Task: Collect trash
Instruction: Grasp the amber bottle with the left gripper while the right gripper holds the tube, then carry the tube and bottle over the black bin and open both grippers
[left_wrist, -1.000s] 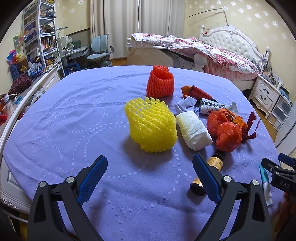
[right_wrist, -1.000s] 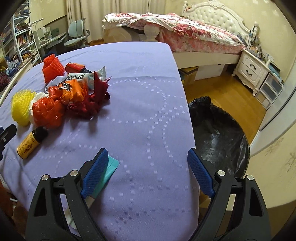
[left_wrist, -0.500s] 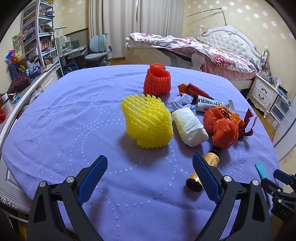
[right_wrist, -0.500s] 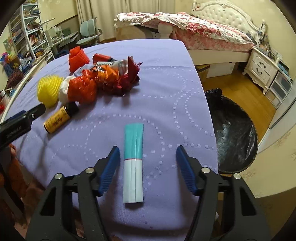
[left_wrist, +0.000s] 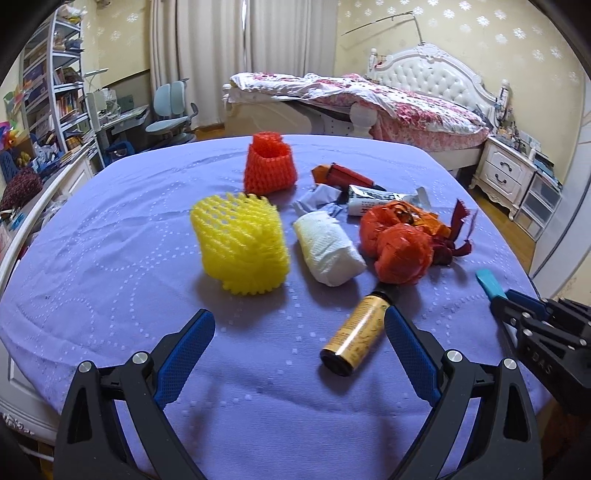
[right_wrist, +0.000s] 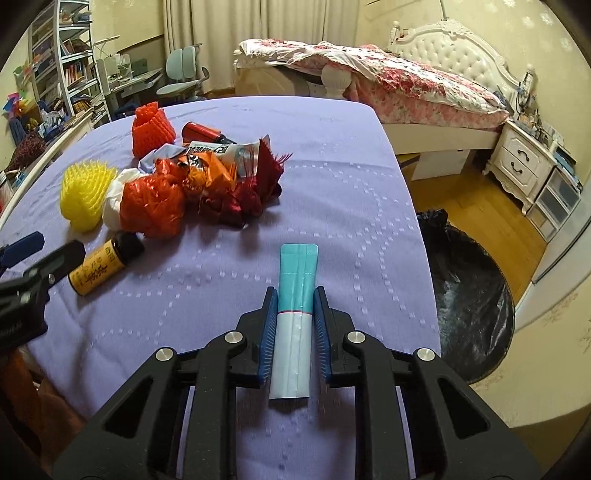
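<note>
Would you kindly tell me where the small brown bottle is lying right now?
In the left wrist view the brown bottle lies on its side on the purple cloth, just inside the open left gripper's right jaw, below the orange bag.

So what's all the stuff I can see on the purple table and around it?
Yellow foam fruit net: one, yellow, table's left side.
Orange foam fruit net: one, orange, far end of the pile.
White paper towel wad: one, white, beside the yellow net.
Orange plastic bags: crumpled bunch, orange, right of the towel.
Small brown bottle with yellow label: one, lying near the front.
Teal-and-white tube wrapper: one, flat near the table's right edge.
Black-lined trash bin: one, on the floor at right.
Purple tablecloth: one, covers the table.
Left gripper: open, by the bottle.
Right gripper: shut on the wrapper.
</note>
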